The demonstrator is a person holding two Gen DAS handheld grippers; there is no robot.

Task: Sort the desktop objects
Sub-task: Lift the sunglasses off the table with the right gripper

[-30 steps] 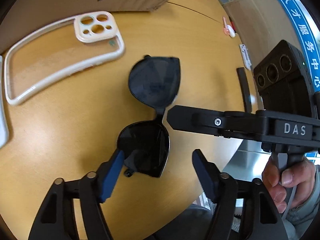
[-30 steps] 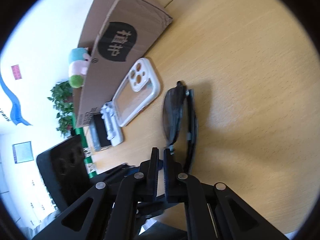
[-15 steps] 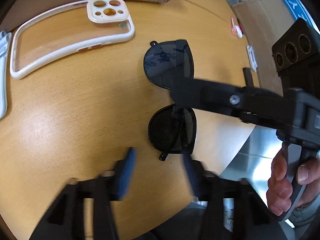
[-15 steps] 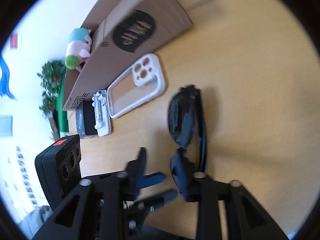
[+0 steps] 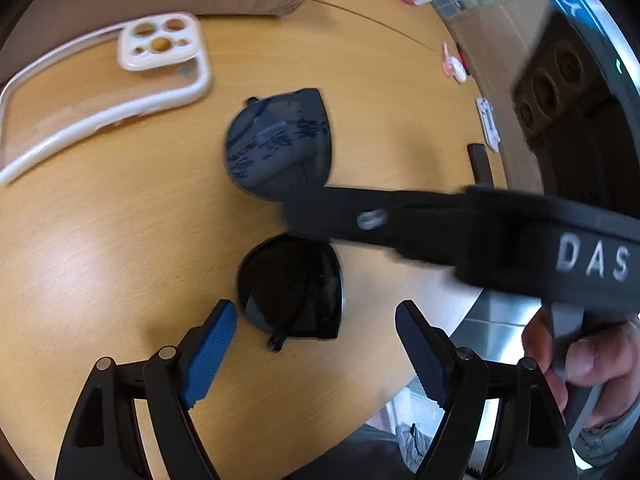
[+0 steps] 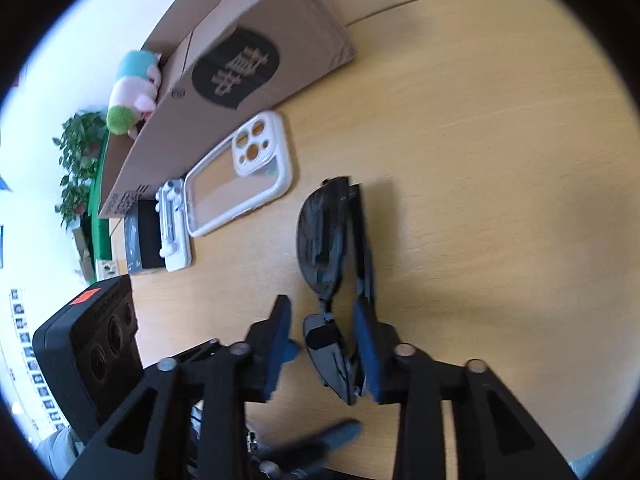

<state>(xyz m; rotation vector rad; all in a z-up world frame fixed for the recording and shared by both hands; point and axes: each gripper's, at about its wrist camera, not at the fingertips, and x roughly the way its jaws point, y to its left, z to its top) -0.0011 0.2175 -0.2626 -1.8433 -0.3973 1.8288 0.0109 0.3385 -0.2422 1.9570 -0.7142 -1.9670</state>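
Black sunglasses [image 5: 288, 216] lie folded on the wooden table [image 5: 100, 240], also in the right wrist view [image 6: 332, 248]. My left gripper [image 5: 316, 340] is open, just short of the near lens, empty. My right gripper [image 6: 324, 344] is open, its blue pads either side of the sunglasses' near lens and bridge, not clamped. In the left wrist view the right gripper's finger [image 5: 360, 216] crosses over the bridge. A white-rimmed clear phone case [image 5: 100, 92] lies to the left, also in the right wrist view [image 6: 244, 176].
A cardboard box [image 6: 240, 64] stands behind the phone case, with a plush toy [image 6: 132, 92] beside it. A white clip-like item [image 6: 174, 224] and a black device [image 6: 142, 236] lie left of the case. Small items [image 5: 488, 124] sit near the table's right edge.
The right gripper opened from shut and now straddles the sunglasses' near lens. The left gripper drew back from the near lens, staying open. The sunglasses stay on the table.
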